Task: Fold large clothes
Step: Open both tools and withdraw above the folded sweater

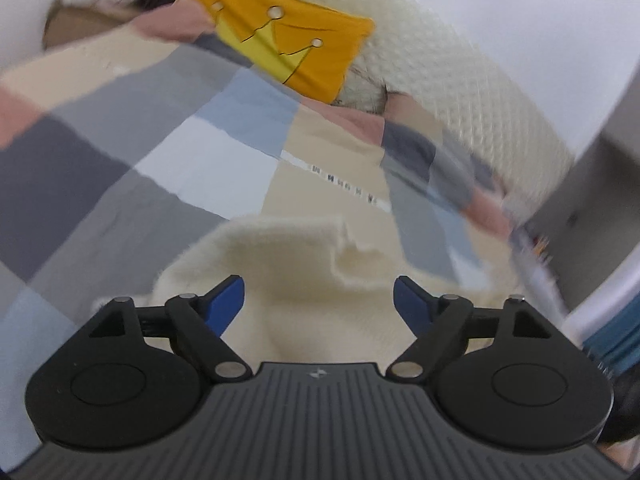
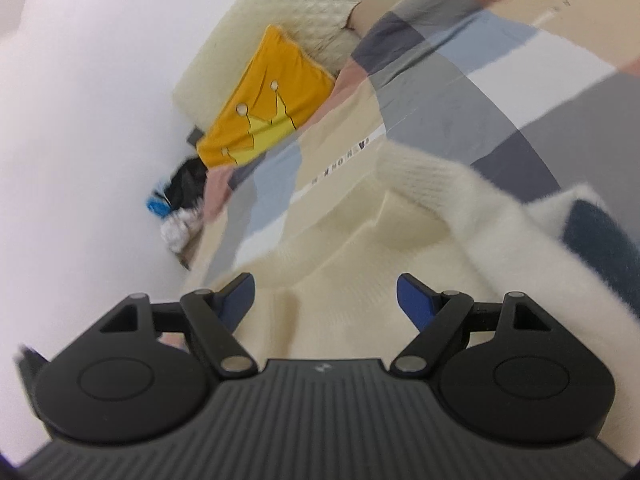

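A cream knitted sweater [image 1: 304,276] lies on a bed with a checked cover [image 1: 120,168]. In the left wrist view my left gripper [image 1: 319,300] stands open just above the sweater, its blue pads [image 1: 226,304] wide apart with nothing between them. In the right wrist view the same cream sweater [image 2: 360,256] shows a folded layer and a ribbed cuff, with a dark blue patch [image 2: 600,240] at the right. My right gripper [image 2: 325,298] hangs open over it, its pads clear of the cloth. Both views are blurred.
A yellow cushion [image 1: 280,40] with a crown drawing leans on a cream quilted headboard [image 1: 460,80] at the head of the bed. White walls [image 2: 80,120] flank the bed. A dark bundle and blue-white items [image 2: 180,196] lie beside the cushion.
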`<action>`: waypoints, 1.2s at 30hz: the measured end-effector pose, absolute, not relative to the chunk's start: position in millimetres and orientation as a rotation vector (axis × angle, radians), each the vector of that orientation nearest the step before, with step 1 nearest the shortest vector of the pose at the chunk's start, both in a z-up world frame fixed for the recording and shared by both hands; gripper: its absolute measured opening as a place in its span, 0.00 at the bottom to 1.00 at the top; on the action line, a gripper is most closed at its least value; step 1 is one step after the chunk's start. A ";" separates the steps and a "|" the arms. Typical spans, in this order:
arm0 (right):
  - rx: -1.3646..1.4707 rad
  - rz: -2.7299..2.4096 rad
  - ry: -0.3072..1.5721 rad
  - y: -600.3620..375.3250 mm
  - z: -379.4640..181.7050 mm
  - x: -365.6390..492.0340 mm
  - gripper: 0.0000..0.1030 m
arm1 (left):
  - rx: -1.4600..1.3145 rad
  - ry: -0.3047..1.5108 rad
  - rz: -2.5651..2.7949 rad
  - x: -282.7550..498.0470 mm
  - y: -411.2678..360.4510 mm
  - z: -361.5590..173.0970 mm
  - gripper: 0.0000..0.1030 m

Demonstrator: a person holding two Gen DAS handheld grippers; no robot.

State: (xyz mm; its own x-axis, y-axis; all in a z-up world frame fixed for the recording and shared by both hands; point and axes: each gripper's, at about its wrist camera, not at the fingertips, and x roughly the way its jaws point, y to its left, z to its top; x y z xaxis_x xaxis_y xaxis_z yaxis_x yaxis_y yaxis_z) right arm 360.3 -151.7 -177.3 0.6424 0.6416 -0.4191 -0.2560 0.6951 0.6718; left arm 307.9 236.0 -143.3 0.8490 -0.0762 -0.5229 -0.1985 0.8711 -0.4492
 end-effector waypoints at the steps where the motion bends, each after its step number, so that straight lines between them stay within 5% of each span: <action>1: 0.573 0.541 0.695 -148.0 -176.8 359.1 0.78 | -0.481 0.562 0.071 308.3 228.6 -144.9 0.83; 15: 0.188 0.381 0.682 -124.8 -188.5 374.1 0.44 | -0.163 0.669 0.175 352.4 202.5 -195.0 0.83; 36: 0.020 0.322 0.687 -112.3 -218.3 416.4 0.41 | -0.264 0.694 0.247 367.1 250.3 -218.5 0.83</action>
